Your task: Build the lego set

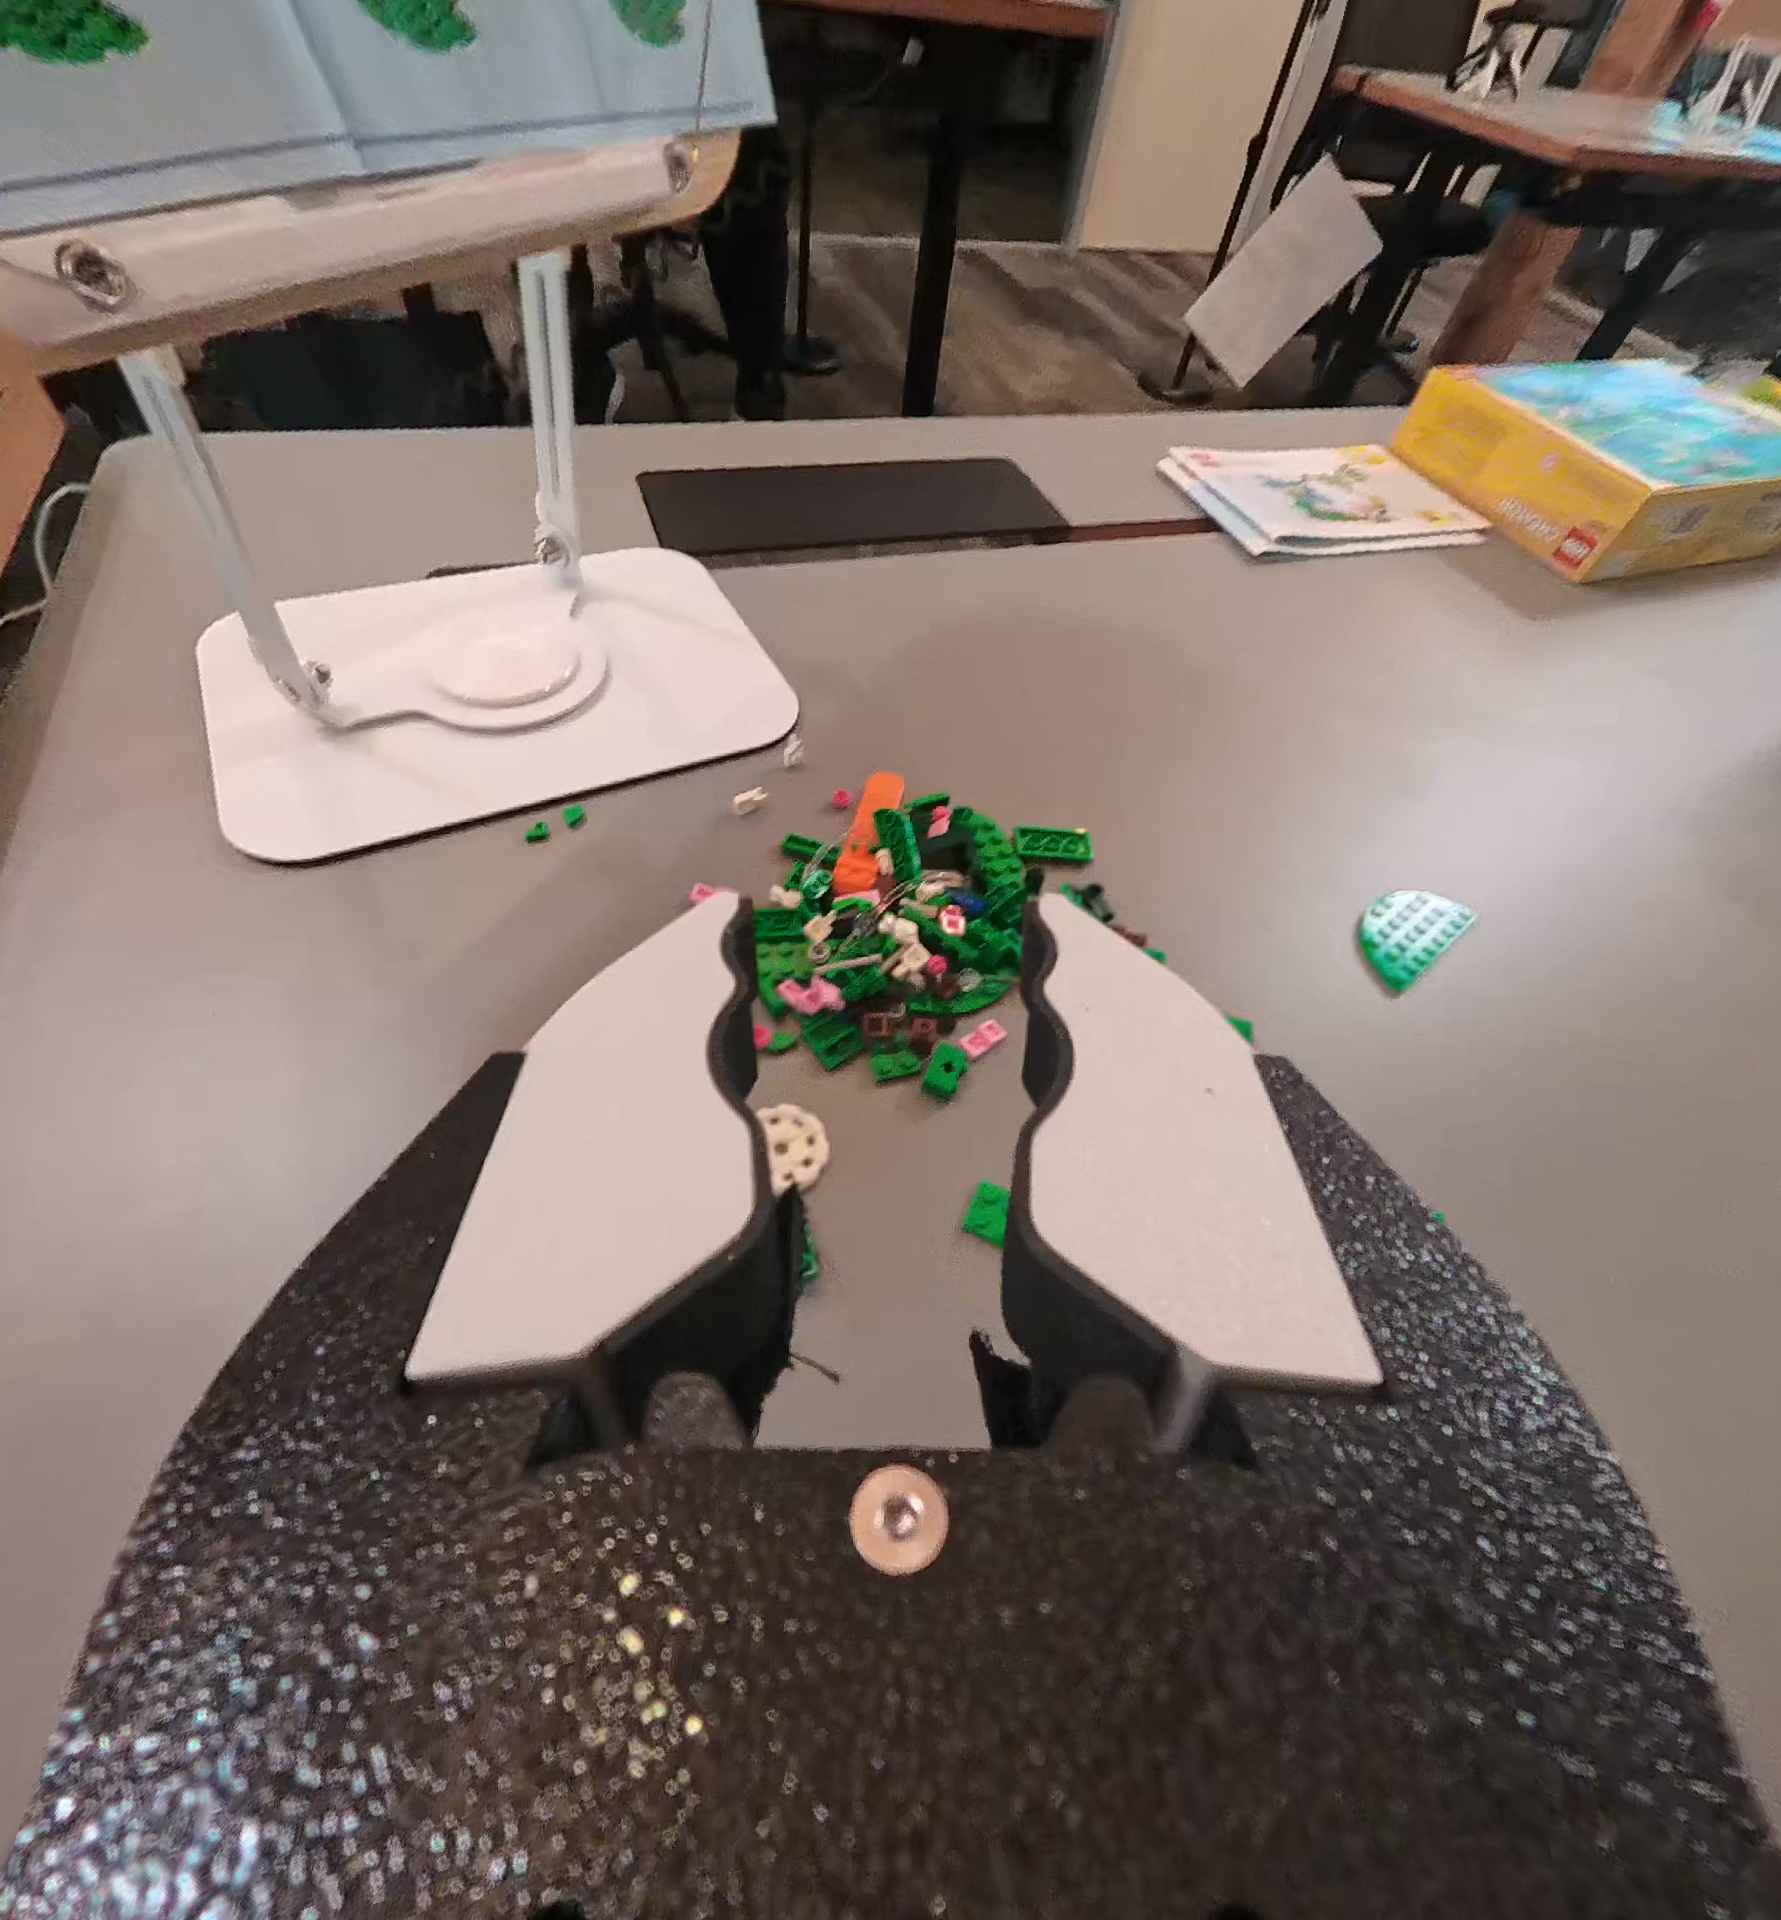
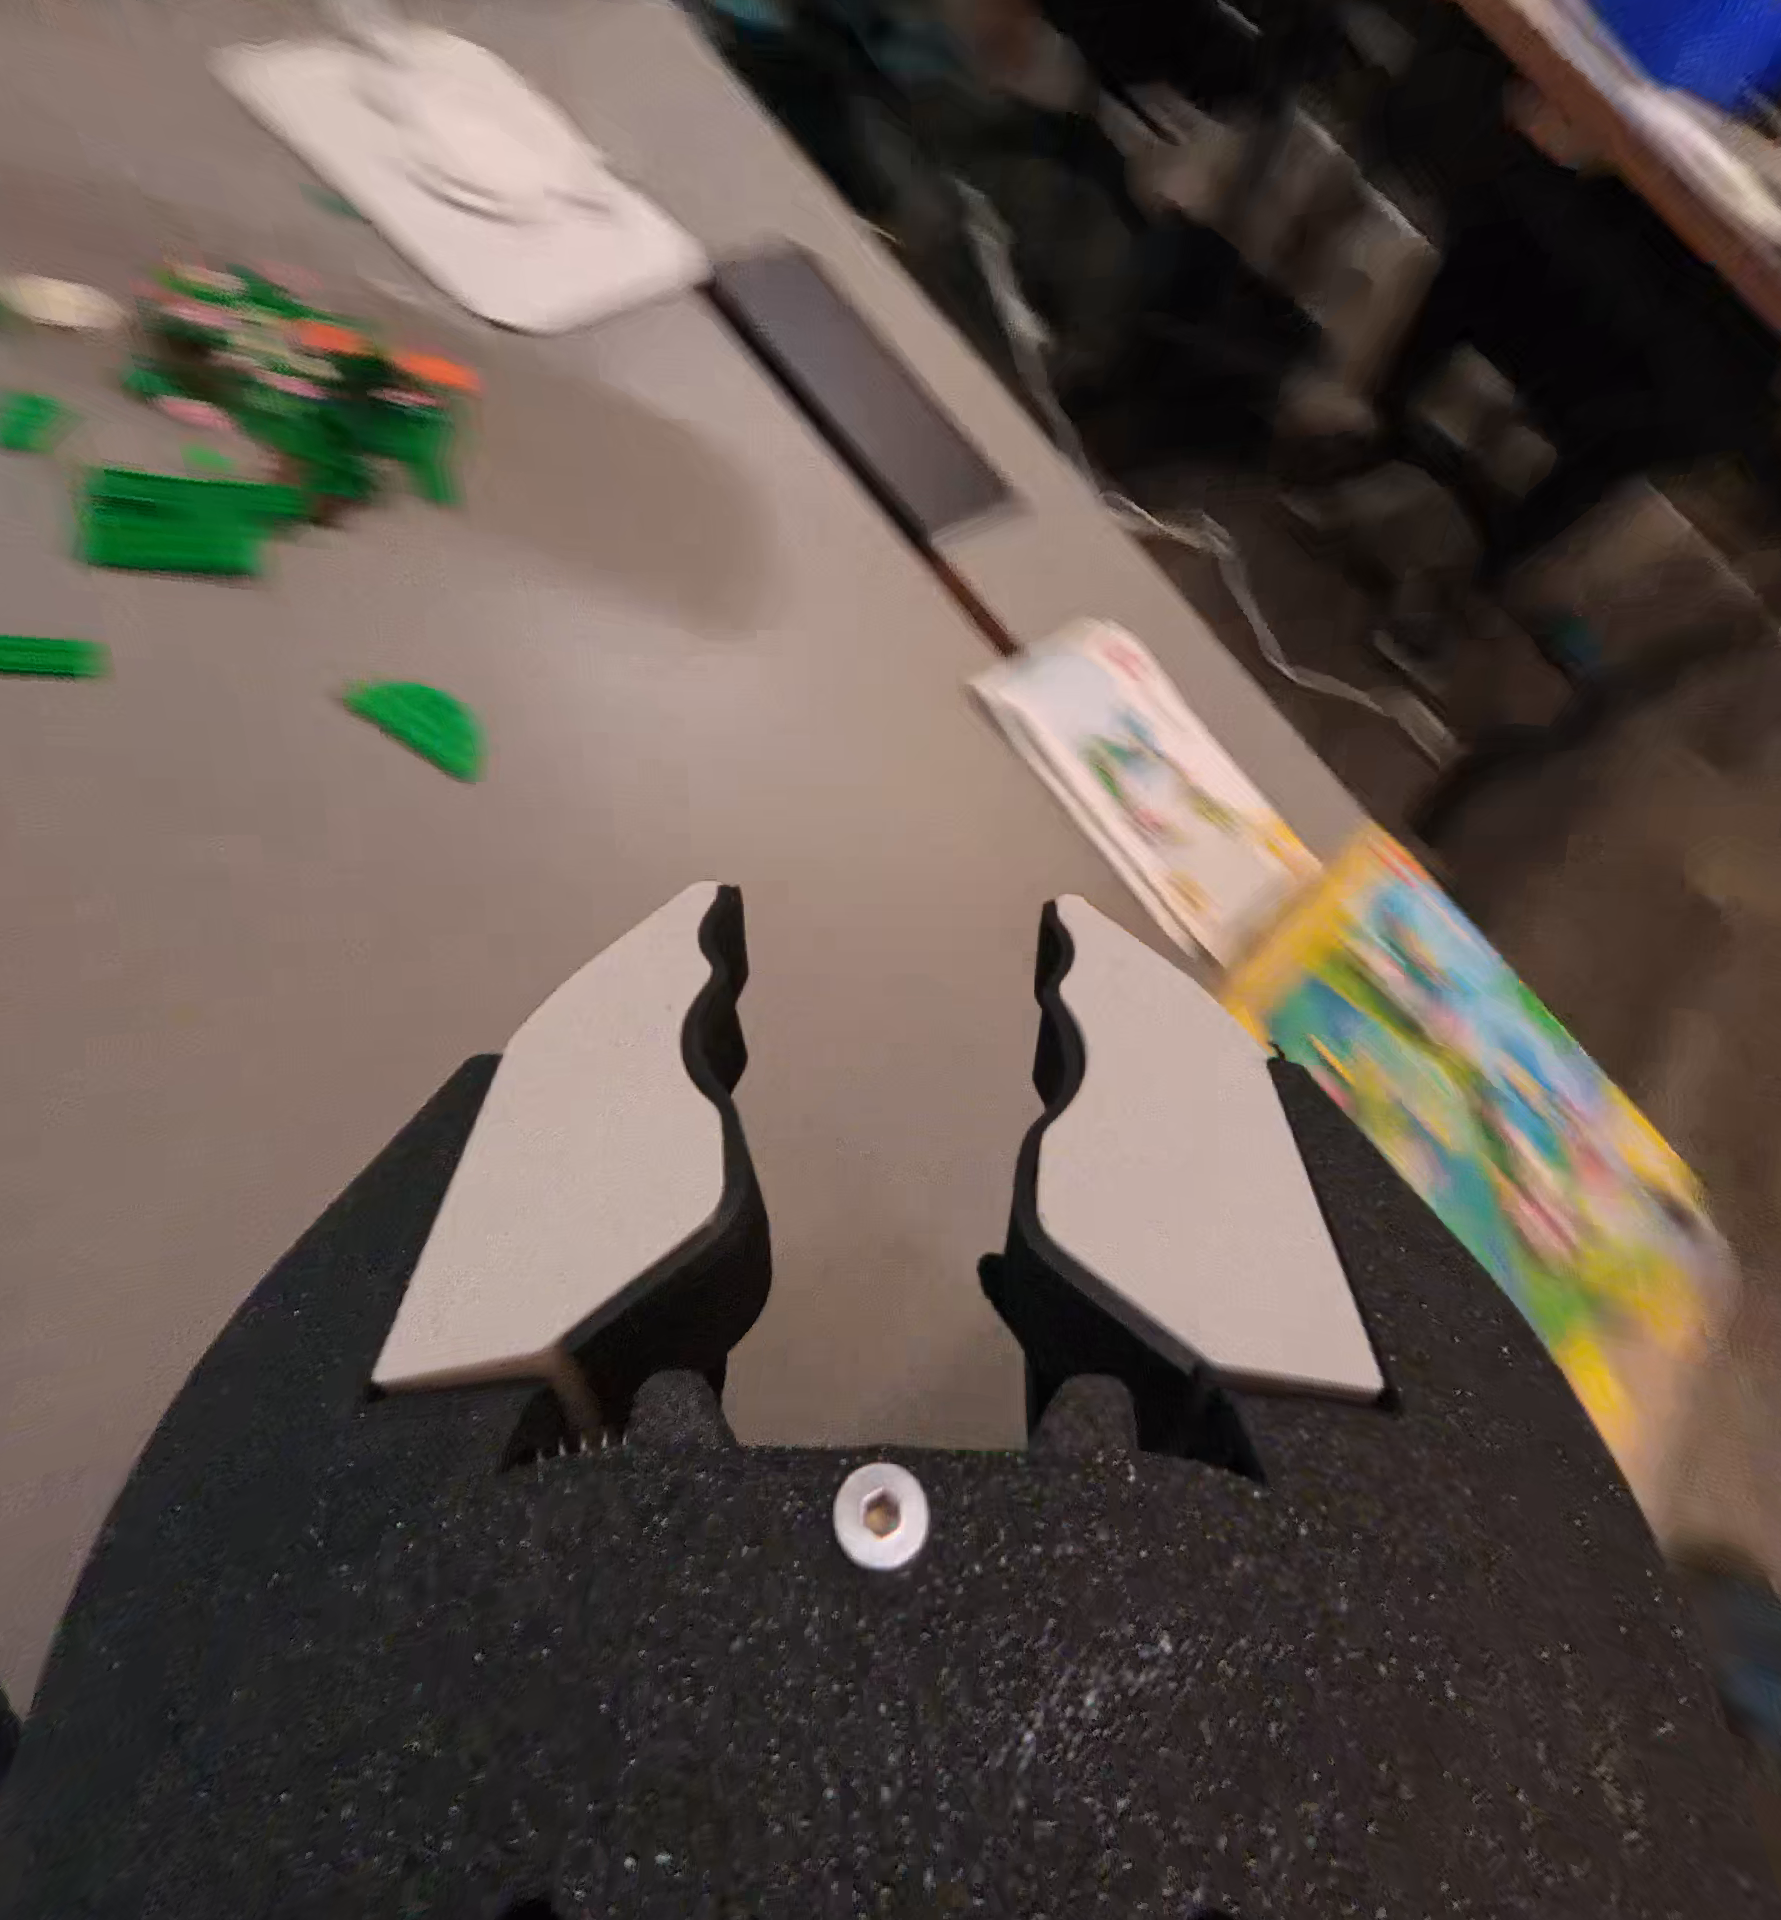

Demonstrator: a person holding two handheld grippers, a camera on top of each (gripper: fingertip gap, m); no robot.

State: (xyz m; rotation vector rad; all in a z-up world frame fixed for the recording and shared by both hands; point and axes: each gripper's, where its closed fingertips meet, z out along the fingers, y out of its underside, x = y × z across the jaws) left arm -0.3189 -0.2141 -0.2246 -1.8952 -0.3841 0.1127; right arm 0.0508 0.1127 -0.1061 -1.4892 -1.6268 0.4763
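Observation:
A pile of loose lego pieces, mostly green with pink, white and one orange piece, lies on the grey table. My left gripper is open and empty, its fingertips on either side of the pile's near half. A white round piece lies by the left finger. A green half-round plate lies alone to the right. My right gripper is open and empty over bare table. Its view is blurred and shows the pile and the half-round plate off to the left.
A white stand base with a booklet holder stands at the back left. A black panel is set in the table. Instruction booklets and the yellow lego box lie at the back right, near the right gripper in its view. Left tips to right tips: about 50 cm. The left tips stand about 12 cm off the white round piece. Look for it in the right wrist view too. Measured from the fingertips, the green half-round plate is 25 cm or so from the left gripper and 30 cm from the right. Look for it in the right wrist view too.

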